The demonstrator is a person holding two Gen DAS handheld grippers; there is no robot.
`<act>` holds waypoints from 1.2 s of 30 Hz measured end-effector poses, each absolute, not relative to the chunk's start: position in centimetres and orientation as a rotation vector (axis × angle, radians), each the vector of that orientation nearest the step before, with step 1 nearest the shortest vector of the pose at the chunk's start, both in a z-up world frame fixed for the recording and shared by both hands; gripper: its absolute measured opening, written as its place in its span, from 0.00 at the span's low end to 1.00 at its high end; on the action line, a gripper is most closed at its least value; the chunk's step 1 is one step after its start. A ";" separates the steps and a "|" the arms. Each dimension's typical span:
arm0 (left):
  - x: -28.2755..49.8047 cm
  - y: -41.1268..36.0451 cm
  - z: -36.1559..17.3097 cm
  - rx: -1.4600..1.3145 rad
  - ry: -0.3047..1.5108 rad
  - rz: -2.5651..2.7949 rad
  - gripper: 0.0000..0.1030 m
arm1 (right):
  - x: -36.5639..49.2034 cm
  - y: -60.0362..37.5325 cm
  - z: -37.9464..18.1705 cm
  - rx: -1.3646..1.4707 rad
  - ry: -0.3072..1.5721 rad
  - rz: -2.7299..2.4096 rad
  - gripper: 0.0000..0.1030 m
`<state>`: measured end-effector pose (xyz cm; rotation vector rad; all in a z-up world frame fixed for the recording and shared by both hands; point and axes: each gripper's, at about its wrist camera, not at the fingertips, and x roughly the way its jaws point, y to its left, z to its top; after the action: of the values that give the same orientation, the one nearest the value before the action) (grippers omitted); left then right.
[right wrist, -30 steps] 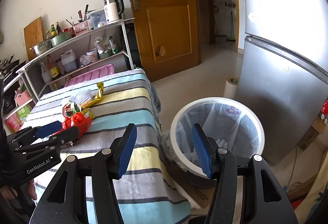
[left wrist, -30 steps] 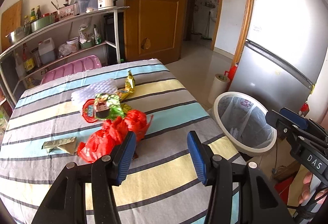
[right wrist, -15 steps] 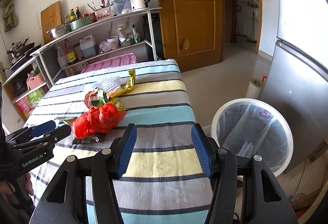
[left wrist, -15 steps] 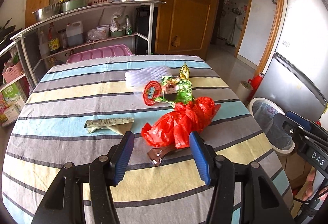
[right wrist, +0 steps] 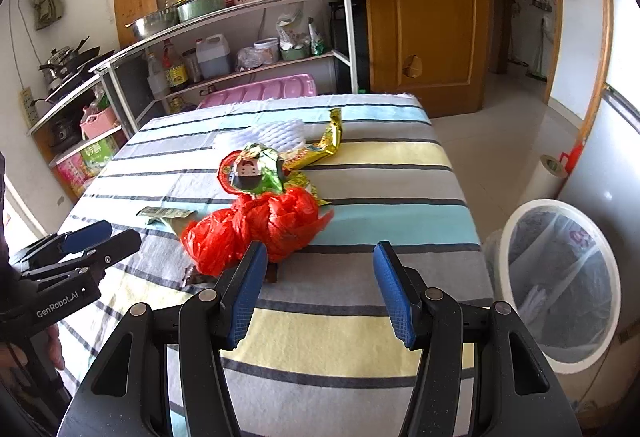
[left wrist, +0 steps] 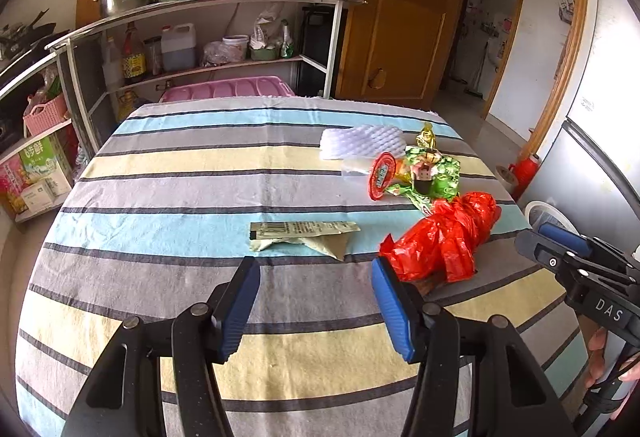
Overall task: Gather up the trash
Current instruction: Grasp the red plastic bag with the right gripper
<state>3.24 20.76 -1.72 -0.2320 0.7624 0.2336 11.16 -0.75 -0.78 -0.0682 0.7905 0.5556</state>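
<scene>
Both grippers, left (left wrist: 314, 301) and right (right wrist: 320, 287), gape wide and empty; crumpled red bag (right wrist: 256, 227) could slip or snag neighbouring green wrapper (right wrist: 260, 173)

Count of items, table and floor

Table: one red plastic bag (right wrist: 256, 229), one green wrapper (left wrist: 434, 175), one gold wrapper (right wrist: 326, 145), one flat sachet (left wrist: 302, 233), one white foam sheet (left wrist: 362, 143), one red round lid (left wrist: 383, 175). Floor, right: one lined bin (right wrist: 560, 285).
</scene>
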 end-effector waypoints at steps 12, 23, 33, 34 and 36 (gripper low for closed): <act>4.3 23.1 -2.4 -0.245 0.784 0.235 0.57 | 14.1 2.0 -2.0 0.050 0.904 0.628 0.60; 6.1 24.4 -2.5 -0.246 0.804 0.223 0.58 | 16.0 5.3 -2.4 0.028 0.961 0.586 0.61; 7.5 25.7 -2.7 -0.262 0.820 0.205 0.61 | 15.6 5.6 -2.2 0.006 0.922 0.575 0.50; 7.8 25.8 -2.8 -0.258 0.831 0.197 0.62 | 15.6 5.5 -2.1 0.005 0.917 0.580 0.49; 8.4 25.9 -3.3 -0.249 0.853 0.182 0.63 | 15.6 5.1 -2.1 0.012 0.913 0.582 0.48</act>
<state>8.38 25.88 -3.28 -0.2492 0.8530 0.1824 15.60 5.11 -2.10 0.0121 0.9130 0.5819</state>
